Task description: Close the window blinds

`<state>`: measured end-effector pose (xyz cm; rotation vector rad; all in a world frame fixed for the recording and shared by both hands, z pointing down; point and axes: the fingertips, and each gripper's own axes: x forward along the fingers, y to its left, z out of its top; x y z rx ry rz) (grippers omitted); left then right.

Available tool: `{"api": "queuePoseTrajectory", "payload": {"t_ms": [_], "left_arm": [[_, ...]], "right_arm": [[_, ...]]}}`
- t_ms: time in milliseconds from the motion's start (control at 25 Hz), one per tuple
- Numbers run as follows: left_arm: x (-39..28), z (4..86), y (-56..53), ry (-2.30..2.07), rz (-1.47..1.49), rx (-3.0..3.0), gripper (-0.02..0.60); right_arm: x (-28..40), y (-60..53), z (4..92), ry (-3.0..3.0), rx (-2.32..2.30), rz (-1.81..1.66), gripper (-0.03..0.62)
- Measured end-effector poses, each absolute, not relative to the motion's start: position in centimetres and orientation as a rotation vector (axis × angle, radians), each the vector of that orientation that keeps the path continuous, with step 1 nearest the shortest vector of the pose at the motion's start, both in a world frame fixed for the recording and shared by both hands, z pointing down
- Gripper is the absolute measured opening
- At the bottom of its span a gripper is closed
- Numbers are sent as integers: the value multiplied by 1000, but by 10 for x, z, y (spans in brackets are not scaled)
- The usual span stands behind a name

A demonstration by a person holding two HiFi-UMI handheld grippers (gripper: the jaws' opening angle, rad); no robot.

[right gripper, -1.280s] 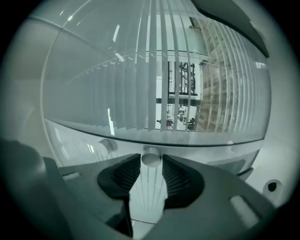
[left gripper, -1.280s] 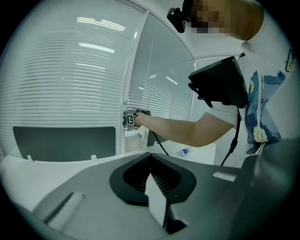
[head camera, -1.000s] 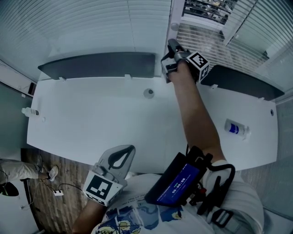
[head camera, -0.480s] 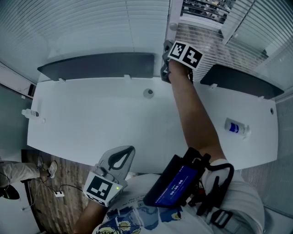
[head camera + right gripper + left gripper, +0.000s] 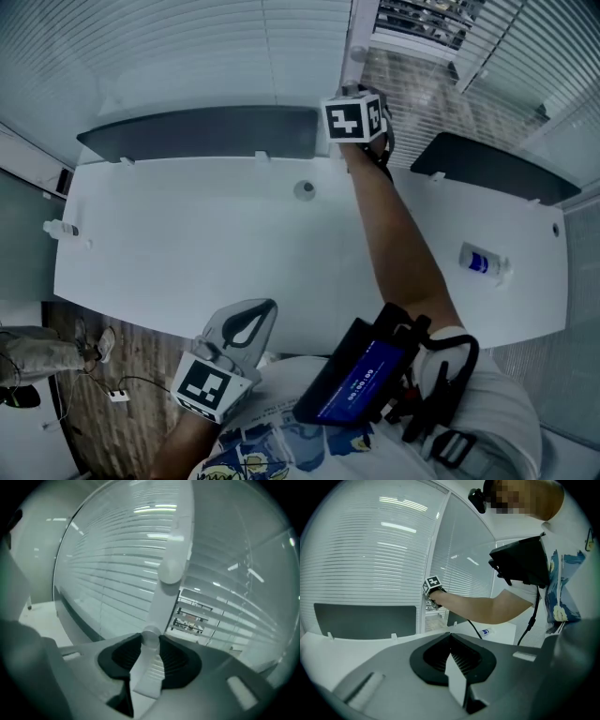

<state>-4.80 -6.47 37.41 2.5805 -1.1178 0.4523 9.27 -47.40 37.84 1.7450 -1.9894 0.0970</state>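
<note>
White slatted blinds (image 5: 187,47) cover the left window pane. On the right pane (image 5: 422,89) the slats stand partly open and a room shows through the gaps (image 5: 201,616). A white frame post (image 5: 173,541) between the panes carries two round knobs. My right gripper (image 5: 354,103) reaches up to the post and is shut on the lower knob (image 5: 151,637); the upper knob (image 5: 169,571) is free. Its marker cube (image 5: 354,119) faces the head camera and hides the jaws there. My left gripper (image 5: 251,319) hangs near my body, shut and holding nothing.
A white desk (image 5: 187,244) runs under the window with a round grommet (image 5: 305,191), a bottle (image 5: 483,264) at the right and a small bottle (image 5: 61,229) at the left edge. Dark panels (image 5: 206,131) (image 5: 497,164) stand along its back. A black device (image 5: 361,375) hangs on my chest.
My right gripper has twisted on the knob: its marker cube swung from the right side over to the top left. The left gripper has not moved.
</note>
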Motion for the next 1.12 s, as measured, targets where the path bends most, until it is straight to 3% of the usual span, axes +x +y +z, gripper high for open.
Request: {"api": "queuePoseTrajectory", "payload": {"t_ms": [400, 520, 800, 1120], "left_arm": [[-47, 376, -63, -1118, 444, 2592, 3], [-47, 376, -63, -1117, 444, 2587, 3], [-48, 376, -63, -1117, 459, 2601, 3], [-45, 374, -64, -1094, 463, 2607, 3]], "right_arm": [[92, -477, 392, -1631, 1570, -396, 123], [91, -476, 391, -1723, 1617, -359, 127], [96, -460, 386, -2408, 1876, 503, 137], [99, -459, 390, -2813, 1682, 1965, 141]]}}
